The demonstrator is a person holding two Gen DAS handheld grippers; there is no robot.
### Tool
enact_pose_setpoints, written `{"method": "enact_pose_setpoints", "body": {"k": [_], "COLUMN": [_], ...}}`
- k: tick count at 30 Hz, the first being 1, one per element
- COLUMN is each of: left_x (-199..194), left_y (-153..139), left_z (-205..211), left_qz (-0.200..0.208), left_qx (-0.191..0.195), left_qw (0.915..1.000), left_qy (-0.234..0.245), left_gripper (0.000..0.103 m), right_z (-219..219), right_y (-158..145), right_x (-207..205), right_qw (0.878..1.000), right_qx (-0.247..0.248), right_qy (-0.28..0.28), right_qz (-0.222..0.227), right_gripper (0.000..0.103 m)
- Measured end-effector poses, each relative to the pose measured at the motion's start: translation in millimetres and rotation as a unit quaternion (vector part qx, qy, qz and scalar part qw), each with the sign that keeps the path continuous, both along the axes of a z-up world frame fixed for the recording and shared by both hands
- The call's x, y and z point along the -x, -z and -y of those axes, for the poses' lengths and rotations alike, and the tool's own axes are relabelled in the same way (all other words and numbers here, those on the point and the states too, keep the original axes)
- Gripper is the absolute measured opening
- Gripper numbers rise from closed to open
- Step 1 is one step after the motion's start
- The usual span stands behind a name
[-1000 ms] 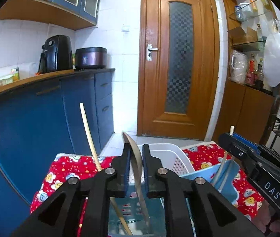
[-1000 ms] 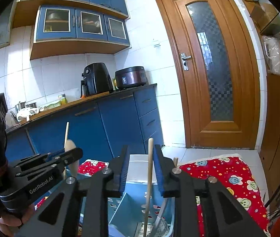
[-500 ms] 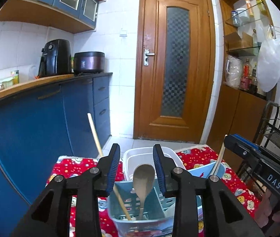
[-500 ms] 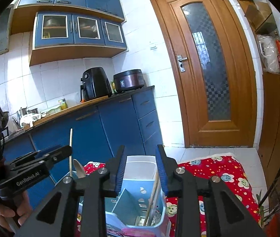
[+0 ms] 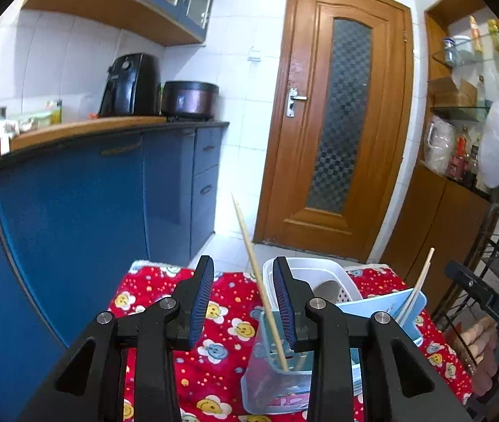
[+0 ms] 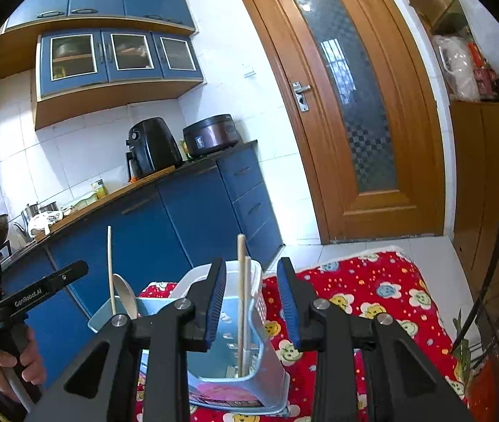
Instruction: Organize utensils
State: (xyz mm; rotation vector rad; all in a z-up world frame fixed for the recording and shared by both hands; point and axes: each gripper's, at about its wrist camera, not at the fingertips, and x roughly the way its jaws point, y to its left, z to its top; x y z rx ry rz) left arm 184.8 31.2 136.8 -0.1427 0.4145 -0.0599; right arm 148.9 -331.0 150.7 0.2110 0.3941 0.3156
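Note:
A light-blue utensil holder (image 5: pixel 267 369) (image 6: pixel 228 379) stands on a red flowered cloth (image 5: pixel 165 288). In the left wrist view my left gripper (image 5: pixel 243 299) is open with nothing in it, just short of the holder, and a thin wooden stick (image 5: pixel 249 242) leans out of the compartment behind its right finger. In the right wrist view my right gripper (image 6: pixel 251 302) is open too. Two wooden sticks (image 6: pixel 242 299) stand in the nearest compartment, seen through the gap and untouched. A wooden spoon (image 6: pixel 124 292) and another stick (image 6: pixel 109 267) rise from the holder's far side.
A white slotted basket (image 5: pixel 319 270) sits right behind the holder. Blue cabinets (image 5: pixel 73 228) run along the left, and a wooden door (image 5: pixel 341 123) is straight ahead. A black wire rack (image 5: pixel 495 256) stands at the right. A hand (image 6: pixel 14 358) holds the left gripper's handle.
The left gripper let go of the wooden spoon and the right one its stick, both into the holder. Both have opened and drawn back, the left one also shifting left.

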Motion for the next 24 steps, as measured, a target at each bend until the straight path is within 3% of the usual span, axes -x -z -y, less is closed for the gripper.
{"method": "enact_pose_setpoints", "body": {"k": [8, 14, 16, 18, 24], "left_x": [-38.7, -57.0, -58.8, -60.0, -49.9], "left_y": [12.8, 14.8, 16.0, 16.4, 5.2], "left_z": [-4.5, -1.8, -0.6, 1.5, 4.5], "left_qz": [-0.036, -0.036, -0.034, -0.034, 0.005], "left_qx": [0.038, 0.046, 0.051, 0.052, 0.053], "left_qw": [0.9983, 0.9976, 0.9973, 0.997, 0.9977], "left_qy": [0.026, 0.037, 0.041, 0.046, 0.042], "left_gripper": [0.036, 0.036, 0.03, 0.011, 0.004], "right_z": [1.0, 0.5, 0.4, -0.1, -1.0], "right_y": [7.9, 12.2, 14.3, 15.8, 15.5], "right_x": [4.0, 2.9, 2.5, 2.4, 4.7], "right_qw": [1.0, 1.0, 1.0, 1.0, 1.0], "right_qx": [0.003, 0.006, 0.004, 0.003, 0.006], "right_qy": [-0.002, -0.004, -0.004, -0.005, -0.007], "right_qz": [-0.011, -0.019, -0.021, -0.022, -0.02], "right_gripper": [0.033, 0.033, 0.033, 0.033, 0.033]}}
